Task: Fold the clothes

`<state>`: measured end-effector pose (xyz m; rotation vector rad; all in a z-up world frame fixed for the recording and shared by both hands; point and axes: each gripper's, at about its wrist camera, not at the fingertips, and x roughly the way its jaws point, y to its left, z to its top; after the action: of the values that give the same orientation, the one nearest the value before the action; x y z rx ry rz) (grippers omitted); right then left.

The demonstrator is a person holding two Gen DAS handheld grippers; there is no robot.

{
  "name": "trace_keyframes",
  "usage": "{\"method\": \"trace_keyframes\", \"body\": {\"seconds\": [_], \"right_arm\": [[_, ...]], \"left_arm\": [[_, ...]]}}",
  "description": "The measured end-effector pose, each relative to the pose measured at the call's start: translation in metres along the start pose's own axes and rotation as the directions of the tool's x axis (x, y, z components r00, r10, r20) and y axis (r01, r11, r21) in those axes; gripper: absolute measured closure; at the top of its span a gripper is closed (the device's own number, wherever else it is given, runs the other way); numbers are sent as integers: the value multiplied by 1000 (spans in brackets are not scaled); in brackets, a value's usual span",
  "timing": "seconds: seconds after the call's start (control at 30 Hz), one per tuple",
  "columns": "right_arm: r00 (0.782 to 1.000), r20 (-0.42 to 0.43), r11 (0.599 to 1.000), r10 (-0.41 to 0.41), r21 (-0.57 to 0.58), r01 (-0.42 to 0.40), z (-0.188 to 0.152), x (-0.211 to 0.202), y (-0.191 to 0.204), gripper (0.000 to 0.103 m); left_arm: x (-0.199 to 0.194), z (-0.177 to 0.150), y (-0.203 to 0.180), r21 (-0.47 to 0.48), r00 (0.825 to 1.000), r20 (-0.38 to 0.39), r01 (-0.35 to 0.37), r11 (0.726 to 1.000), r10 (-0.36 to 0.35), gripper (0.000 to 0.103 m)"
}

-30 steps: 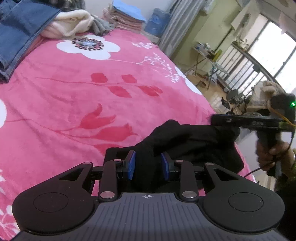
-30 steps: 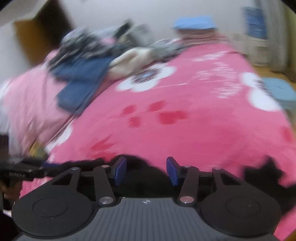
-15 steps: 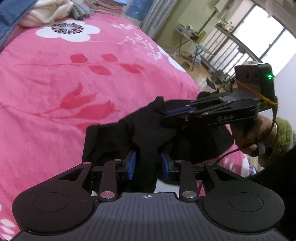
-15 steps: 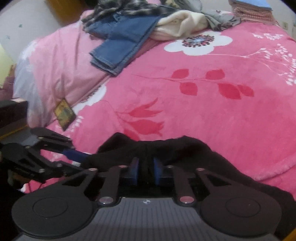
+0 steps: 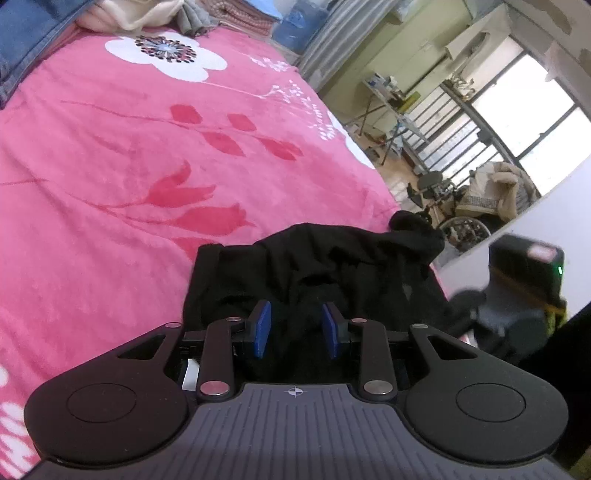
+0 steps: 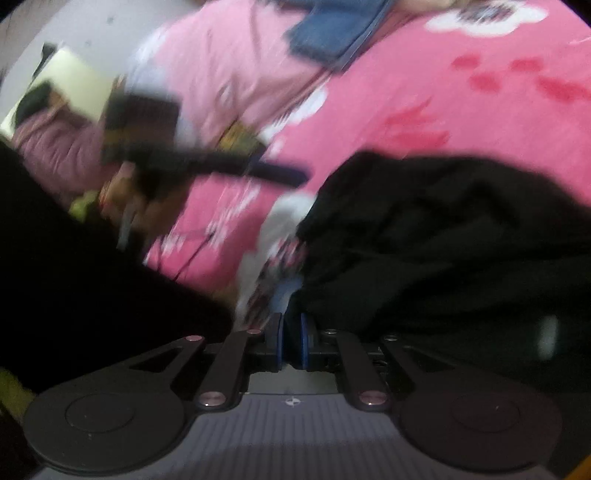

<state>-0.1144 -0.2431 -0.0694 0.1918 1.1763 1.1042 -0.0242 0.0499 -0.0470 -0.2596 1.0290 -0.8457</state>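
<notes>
A crumpled black garment point(image 5: 332, 258) lies at the near edge of a pink flowered bedspread point(image 5: 147, 147). My left gripper point(image 5: 295, 328) is shut on a bunch of its cloth, which fills the gap between the blue pads point(image 5: 262, 328). In the blurred right wrist view the same black garment point(image 6: 443, 229) spreads to the right. My right gripper point(image 6: 291, 341) is closing, its pads almost together, pinching the garment's left edge. The right gripper's body point(image 5: 524, 280) shows blurred at the lower right of the left wrist view. The left gripper point(image 6: 207, 162) appears as a dark streak in the right wrist view.
Blue jeans point(image 5: 22, 37), a cream garment point(image 5: 147, 14) and a stack of folded cloths point(image 5: 243, 18) lie at the far end of the bed. The bed's edge runs along the right, with floor, a folding table point(image 5: 388, 99) and a window beyond.
The right gripper came in over the garment, closed from open to nearly together on it, then dropped to the lower right. Its view swung left and blurred. The left gripper stayed on its bunch.
</notes>
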Motion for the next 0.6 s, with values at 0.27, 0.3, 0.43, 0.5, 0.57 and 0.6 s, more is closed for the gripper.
{"method": "trace_keyframes", "body": {"seconds": [0.27, 0.3, 0.43, 0.5, 0.57, 0.6], "right_arm": [[993, -110, 999, -44, 8, 45, -13, -13, 4, 88], [996, -86, 999, -31, 17, 33, -10, -24, 2, 84], [994, 82, 991, -76, 114, 66, -5, -76, -17, 58], [976, 161, 973, -147, 202, 113, -7, -98, -33, 56], [949, 211, 932, -235, 326, 159, -13, -114, -54, 53], [940, 228, 906, -255, 395, 150, -18, -120, -65, 53]], "left_arm": [[34, 1, -21, 165, 994, -50, -88, 982, 98, 61], [38, 1, -23, 183, 993, -56, -97, 978, 108, 59], [48, -1, -28, 233, 988, -70, -118, 965, 138, 56], [52, -2, -30, 250, 986, -74, -125, 960, 148, 55], [56, -2, -32, 263, 984, -77, -134, 956, 159, 55], [57, -2, -32, 260, 984, -75, -140, 955, 164, 55]]}}
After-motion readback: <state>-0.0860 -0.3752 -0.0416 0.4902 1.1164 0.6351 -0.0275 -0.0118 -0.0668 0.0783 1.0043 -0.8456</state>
